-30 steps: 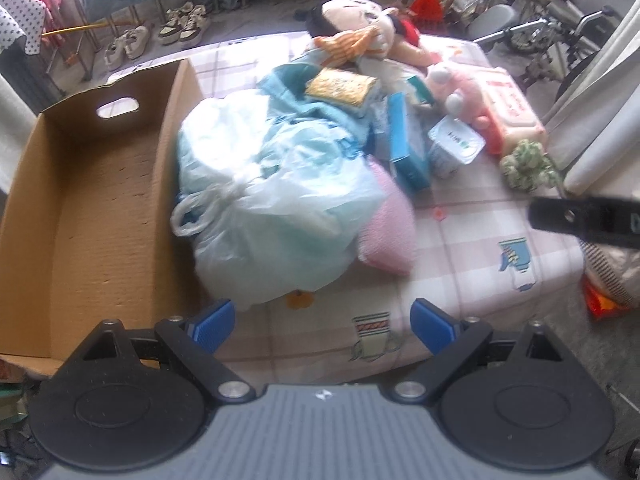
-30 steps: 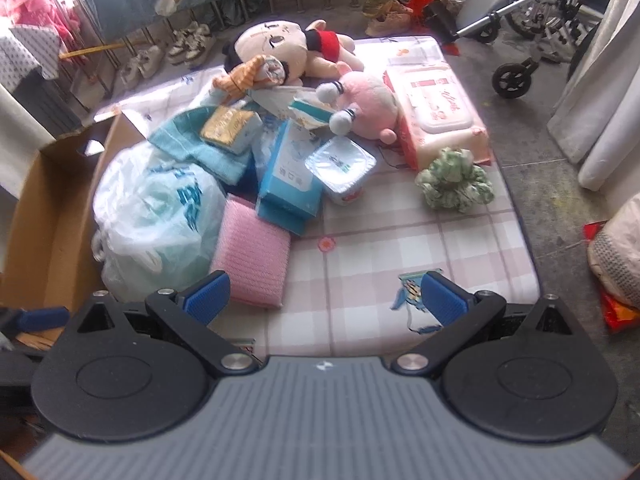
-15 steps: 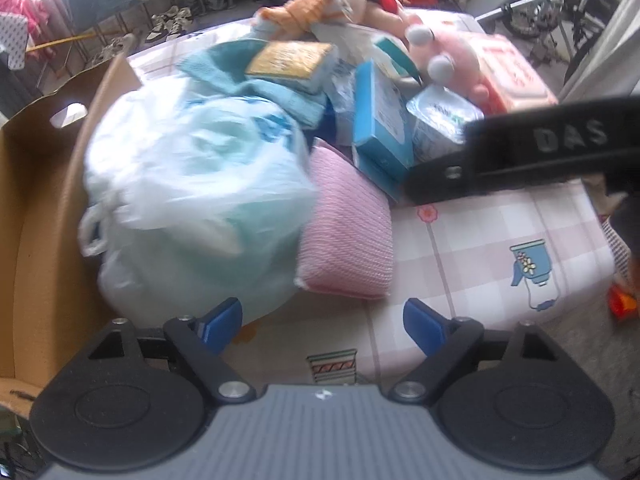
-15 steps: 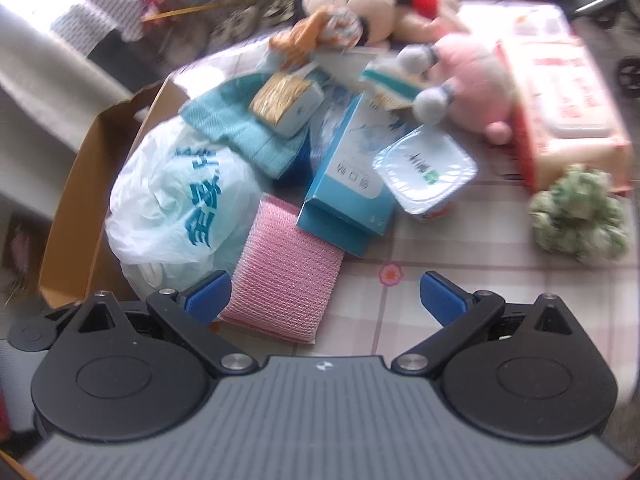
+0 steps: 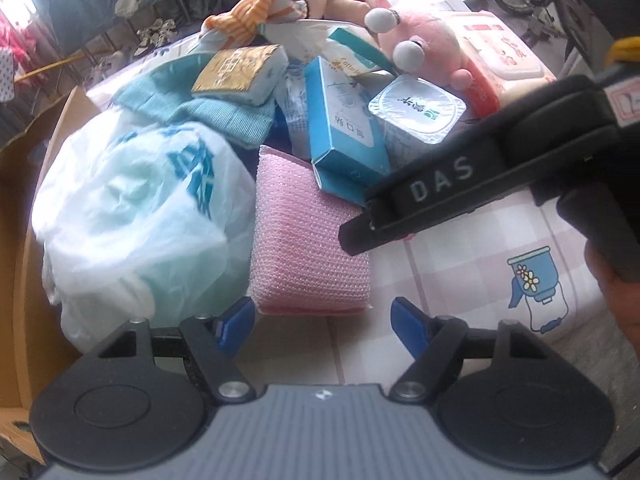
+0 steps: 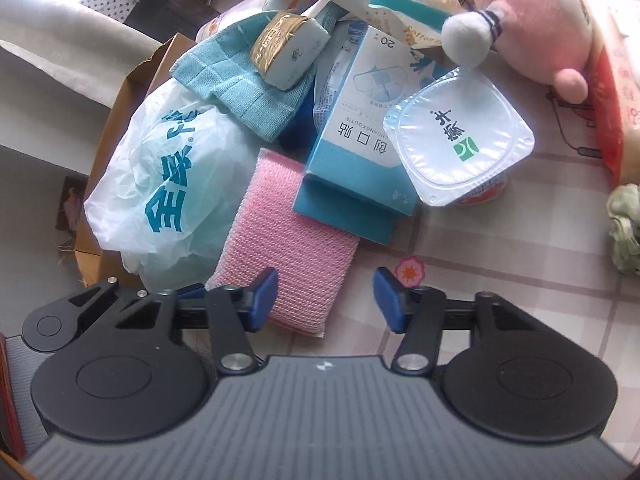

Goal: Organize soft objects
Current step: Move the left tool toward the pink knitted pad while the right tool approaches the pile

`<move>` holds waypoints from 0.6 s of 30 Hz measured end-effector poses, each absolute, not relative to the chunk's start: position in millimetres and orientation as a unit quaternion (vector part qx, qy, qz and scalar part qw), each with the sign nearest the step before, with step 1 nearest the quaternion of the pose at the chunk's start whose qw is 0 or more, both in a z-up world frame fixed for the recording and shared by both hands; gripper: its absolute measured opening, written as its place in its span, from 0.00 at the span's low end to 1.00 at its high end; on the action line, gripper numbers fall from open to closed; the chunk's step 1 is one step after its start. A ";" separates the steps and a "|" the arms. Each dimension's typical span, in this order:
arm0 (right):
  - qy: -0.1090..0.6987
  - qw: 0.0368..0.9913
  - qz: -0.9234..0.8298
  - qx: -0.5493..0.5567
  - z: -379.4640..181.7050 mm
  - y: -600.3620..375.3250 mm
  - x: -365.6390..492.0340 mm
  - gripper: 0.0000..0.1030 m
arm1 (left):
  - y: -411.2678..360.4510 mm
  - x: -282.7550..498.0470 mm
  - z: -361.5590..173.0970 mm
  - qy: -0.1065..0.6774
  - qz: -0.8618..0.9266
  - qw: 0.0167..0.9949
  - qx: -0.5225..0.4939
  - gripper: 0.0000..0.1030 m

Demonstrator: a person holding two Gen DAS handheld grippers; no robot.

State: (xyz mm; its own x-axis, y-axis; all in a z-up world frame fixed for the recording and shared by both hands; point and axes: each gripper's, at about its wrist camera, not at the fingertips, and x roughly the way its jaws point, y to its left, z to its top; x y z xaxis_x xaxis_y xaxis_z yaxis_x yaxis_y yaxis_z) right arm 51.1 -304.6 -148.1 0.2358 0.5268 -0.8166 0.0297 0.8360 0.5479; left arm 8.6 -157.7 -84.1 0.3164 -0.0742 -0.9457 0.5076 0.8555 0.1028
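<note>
Both grippers closing: right gripper (image 6: 325, 300) half-narrowed over the pink sponge (image 6: 286, 236) corner, lower middle; left gripper (image 5: 323, 322) wider, nothing between. I'd grab deeper.

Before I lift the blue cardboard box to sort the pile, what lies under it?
The blue cardboard box rests partly on the pink knitted sponge pad. Clear plastic packaging shows behind its left edge. Anything else beneath is covered.

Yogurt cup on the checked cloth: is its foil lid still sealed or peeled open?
Sealed, as far as visible. The yogurt cup's foil lid lies flat and unbroken to every rim edge in both wrist views; no corner is lifted.
</note>
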 end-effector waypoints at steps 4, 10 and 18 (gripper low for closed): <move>0.599 0.742 0.176 0.246 -154.0 -304.8 56.4 0.44 | -158.2 10.0 -79.5 0.563 -0.190 0.781 0.195 0.74; 0.604 0.731 0.178 0.263 -159.7 -306.0 60.5 0.44 | -161.1 4.8 -68.6 0.567 -0.200 0.774 0.199 0.79; 0.604 0.727 0.178 0.274 -164.1 -314.6 67.0 0.44 | -179.5 22.0 -82.6 0.567 -0.185 0.770 0.227 0.82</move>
State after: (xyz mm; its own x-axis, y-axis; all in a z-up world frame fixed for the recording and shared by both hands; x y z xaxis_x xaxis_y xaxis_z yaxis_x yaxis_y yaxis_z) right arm 67.0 -314.6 -164.1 0.2056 0.5901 -0.7808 0.0713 0.7866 0.6133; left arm 22.0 -179.5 -82.6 0.2890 -0.0275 -0.9569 0.5431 0.8279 0.1402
